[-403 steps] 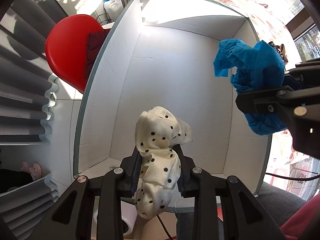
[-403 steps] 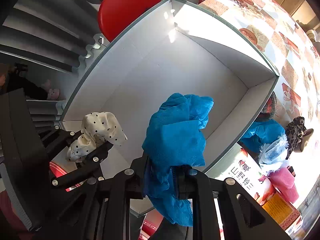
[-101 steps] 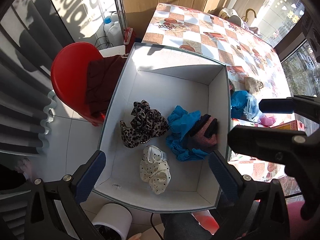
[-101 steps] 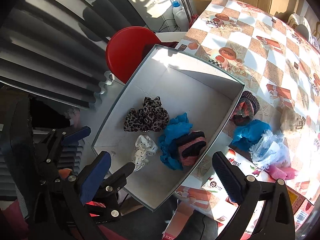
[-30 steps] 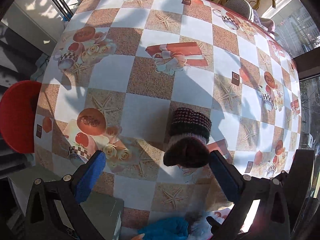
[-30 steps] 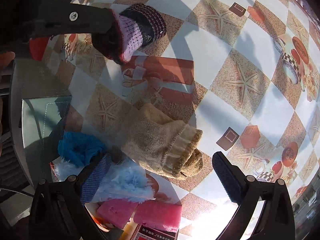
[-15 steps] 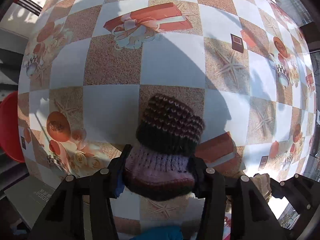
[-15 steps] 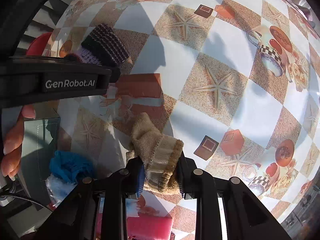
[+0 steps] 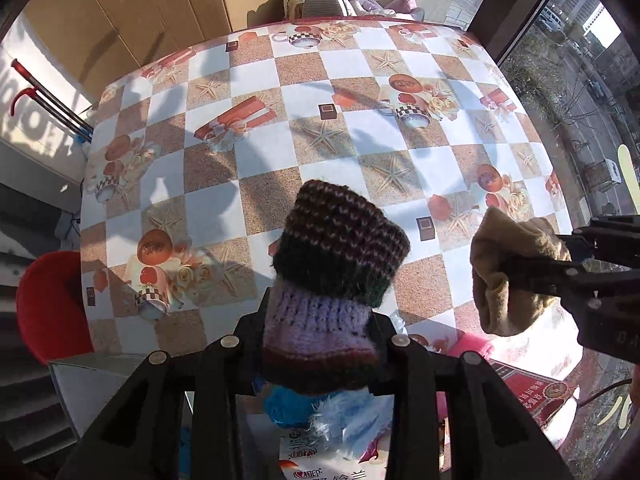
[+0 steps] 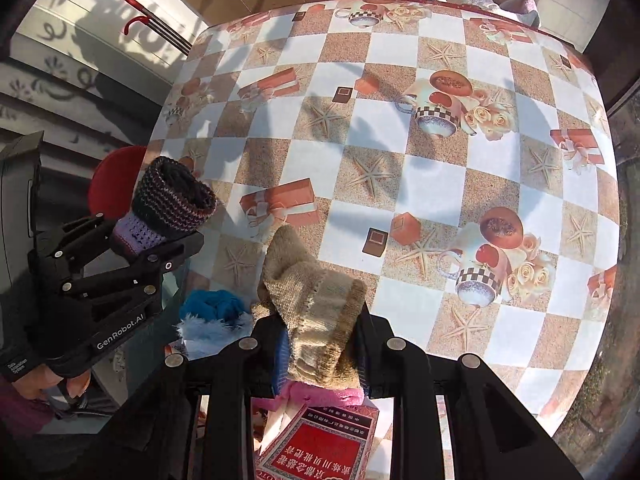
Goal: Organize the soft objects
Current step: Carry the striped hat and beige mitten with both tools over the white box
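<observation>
While left gripper [image 9: 318,330] closing on striped sock [image 9: 338,280], cuff away; right gripper [image 10: 320,346] clamps tan sock [image 10: 316,312] likewise.

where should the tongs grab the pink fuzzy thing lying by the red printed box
Judging by the right wrist view, the pink fuzzy soft item lies low and flat on the checkered table beside the red printed box. Best come straight down from above and pinch across its narrow width near the middle. Most of it is hidden behind the right tongs, so its ends cannot be judged.

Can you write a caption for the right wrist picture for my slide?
Right gripper clamps a tan knit sock above the checkered tablecloth.
</observation>
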A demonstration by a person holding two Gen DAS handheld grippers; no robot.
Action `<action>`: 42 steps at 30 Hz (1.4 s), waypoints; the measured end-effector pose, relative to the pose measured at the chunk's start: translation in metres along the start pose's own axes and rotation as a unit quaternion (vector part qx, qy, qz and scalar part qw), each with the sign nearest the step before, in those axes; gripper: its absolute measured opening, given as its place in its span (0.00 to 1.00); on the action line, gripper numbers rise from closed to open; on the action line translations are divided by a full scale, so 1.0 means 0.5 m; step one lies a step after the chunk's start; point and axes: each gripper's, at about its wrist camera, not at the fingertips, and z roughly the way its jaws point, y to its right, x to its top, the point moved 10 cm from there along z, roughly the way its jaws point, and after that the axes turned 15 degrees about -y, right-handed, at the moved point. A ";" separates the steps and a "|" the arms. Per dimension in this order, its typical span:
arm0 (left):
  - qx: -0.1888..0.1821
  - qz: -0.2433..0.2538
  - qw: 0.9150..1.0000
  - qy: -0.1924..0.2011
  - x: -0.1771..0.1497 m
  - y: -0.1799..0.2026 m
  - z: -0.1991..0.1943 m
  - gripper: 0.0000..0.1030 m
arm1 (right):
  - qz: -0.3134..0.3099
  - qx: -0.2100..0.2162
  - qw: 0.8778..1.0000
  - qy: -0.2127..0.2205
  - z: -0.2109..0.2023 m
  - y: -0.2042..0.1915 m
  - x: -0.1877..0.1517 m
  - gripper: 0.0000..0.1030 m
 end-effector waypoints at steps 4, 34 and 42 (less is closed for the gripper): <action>0.006 0.032 0.999 0.005 -0.095 0.028 -0.027 0.37 | 0.009 0.014 1.000 0.007 -0.017 -0.065 -0.050 0.28; 0.063 -0.128 0.988 0.063 -0.506 -0.269 -0.154 0.38 | -0.145 0.000 0.989 -0.012 0.029 -0.521 -0.195 0.28; 0.072 -0.170 0.980 0.069 -0.550 -0.320 -0.157 0.38 | -0.209 -0.026 0.977 -0.022 0.042 -0.604 -0.188 0.28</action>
